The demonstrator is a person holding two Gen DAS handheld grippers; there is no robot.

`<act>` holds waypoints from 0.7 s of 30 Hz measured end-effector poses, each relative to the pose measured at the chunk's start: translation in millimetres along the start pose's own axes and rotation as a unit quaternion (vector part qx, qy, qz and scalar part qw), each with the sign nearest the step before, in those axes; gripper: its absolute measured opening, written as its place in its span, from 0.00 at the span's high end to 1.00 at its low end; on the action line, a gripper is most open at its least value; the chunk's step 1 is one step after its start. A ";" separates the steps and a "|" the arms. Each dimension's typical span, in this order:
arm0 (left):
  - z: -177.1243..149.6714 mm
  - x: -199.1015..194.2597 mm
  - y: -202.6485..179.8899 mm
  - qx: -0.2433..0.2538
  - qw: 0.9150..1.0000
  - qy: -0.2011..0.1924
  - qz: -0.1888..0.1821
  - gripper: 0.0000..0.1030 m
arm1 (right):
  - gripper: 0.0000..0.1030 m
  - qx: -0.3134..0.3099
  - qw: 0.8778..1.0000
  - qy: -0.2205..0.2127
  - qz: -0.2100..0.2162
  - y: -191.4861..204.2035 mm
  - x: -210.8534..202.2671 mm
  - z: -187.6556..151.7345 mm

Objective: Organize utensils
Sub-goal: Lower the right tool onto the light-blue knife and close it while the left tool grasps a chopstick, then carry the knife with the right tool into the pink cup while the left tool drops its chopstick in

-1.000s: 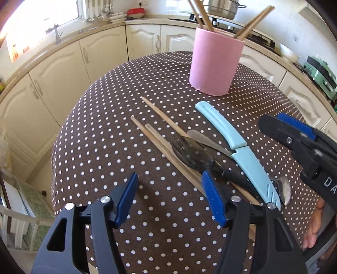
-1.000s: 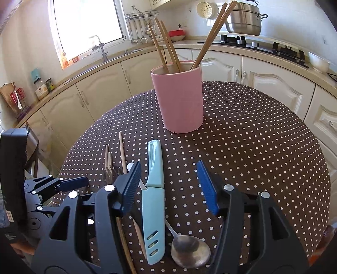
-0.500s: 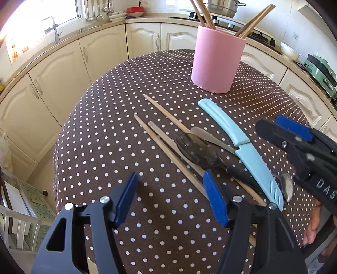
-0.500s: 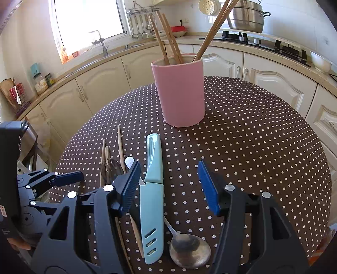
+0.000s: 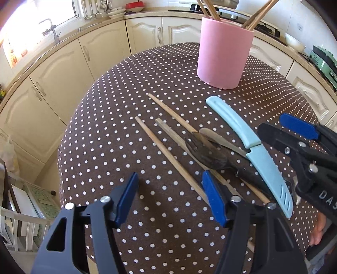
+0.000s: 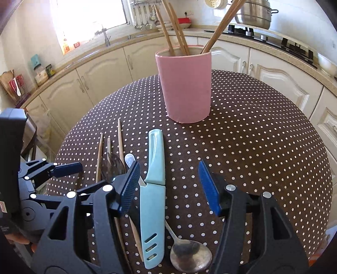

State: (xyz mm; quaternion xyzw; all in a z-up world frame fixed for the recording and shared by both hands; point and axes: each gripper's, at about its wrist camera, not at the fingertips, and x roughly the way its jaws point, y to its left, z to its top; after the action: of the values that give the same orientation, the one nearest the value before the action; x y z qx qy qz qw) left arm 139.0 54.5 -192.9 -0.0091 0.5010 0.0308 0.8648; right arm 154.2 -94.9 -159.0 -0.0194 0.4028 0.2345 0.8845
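Blue knife (image 6: 153, 194) lies between open right tongs (image 6: 168, 185)

Bright daylight, blown-out window (image 6: 90, 19), sharp focus, fisheye-warped edges

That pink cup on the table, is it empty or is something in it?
Not empty. The pink cup stands upright with several wooden chopsticks sticking out above its rim. What lies deeper inside cannot be seen.
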 end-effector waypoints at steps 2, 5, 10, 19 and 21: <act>0.2 -1.4 7.7 -0.013 1.000 -0.003 0.001 0.62 | 0.44 -0.006 1.000 0.012 0.001 0.6 3.7 3.0; 1.6 -2.4 23.6 -0.046 0.999 -0.007 -0.005 0.85 | 0.44 -0.017 0.999 0.033 -0.003 3.4 11.4 7.3; 2.3 -1.5 39.2 -0.085 0.996 -0.026 -0.032 0.92 | 0.44 -0.036 0.997 0.069 0.001 10.4 28.1 13.6; 4.3 -10.0 48.9 -0.111 0.990 -0.069 -0.056 0.95 | 0.60 -0.059 0.991 0.123 -0.009 14.5 56.7 28.9; 5.7 -10.9 50.7 -0.113 0.989 -0.076 -0.061 0.95 | 0.75 -0.061 0.990 0.125 -0.014 13.9 59.2 34.0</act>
State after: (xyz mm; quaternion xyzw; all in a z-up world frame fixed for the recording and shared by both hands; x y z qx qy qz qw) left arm 135.4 104.9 -179.8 -0.1346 0.4261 0.0353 0.8939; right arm 205.6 -51.3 -176.7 -0.1080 0.4951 0.2419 0.8274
